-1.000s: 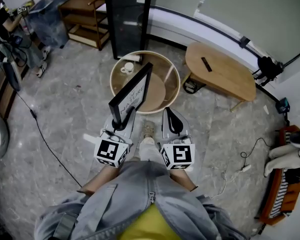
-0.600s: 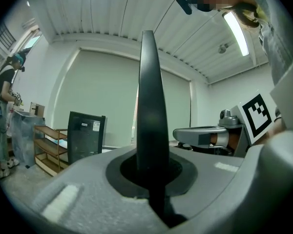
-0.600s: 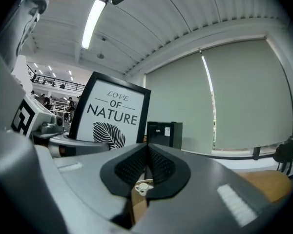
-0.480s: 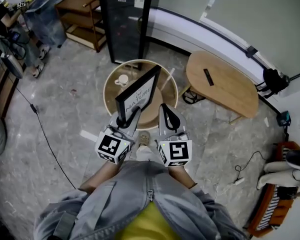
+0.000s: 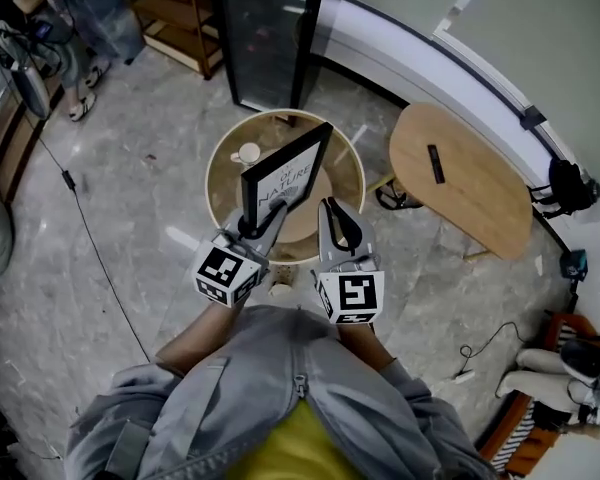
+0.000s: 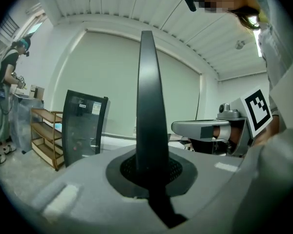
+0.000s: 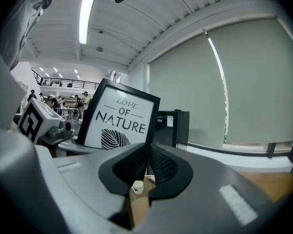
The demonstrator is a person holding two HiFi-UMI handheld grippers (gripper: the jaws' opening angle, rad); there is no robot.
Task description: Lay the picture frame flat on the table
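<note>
A black picture frame (image 5: pixel 287 180) printed "LOVE OF NATURE" stands upright and slightly tilted over the round wooden table (image 5: pixel 220 183). My left gripper (image 5: pixel 252 226) is shut on its lower left corner. In the left gripper view the frame (image 6: pixel 147 106) shows edge-on, rising from between the jaws of my left gripper (image 6: pixel 149 172). My right gripper (image 5: pixel 332 213) hangs just right of the frame, apart from it. Its jaws have just been opening and a narrow gap shows in my right gripper (image 7: pixel 147 167), with nothing in it. The right gripper view shows the frame's (image 7: pixel 119 118) printed face.
A white cup (image 5: pixel 247 154) stands on the round table's far left. An oval wooden table (image 5: pixel 460 178) carrying a dark remote (image 5: pixel 435 163) is at the right. A black glass-door cabinet (image 5: pixel 270 28) and a wooden shelf (image 5: pixel 175 13) stand behind. A cable (image 5: pixel 90 248) crosses the floor.
Both grippers and the frame have moved forward, so the frame now hangs over the round table. The right gripper's jaws have parted slightly.
</note>
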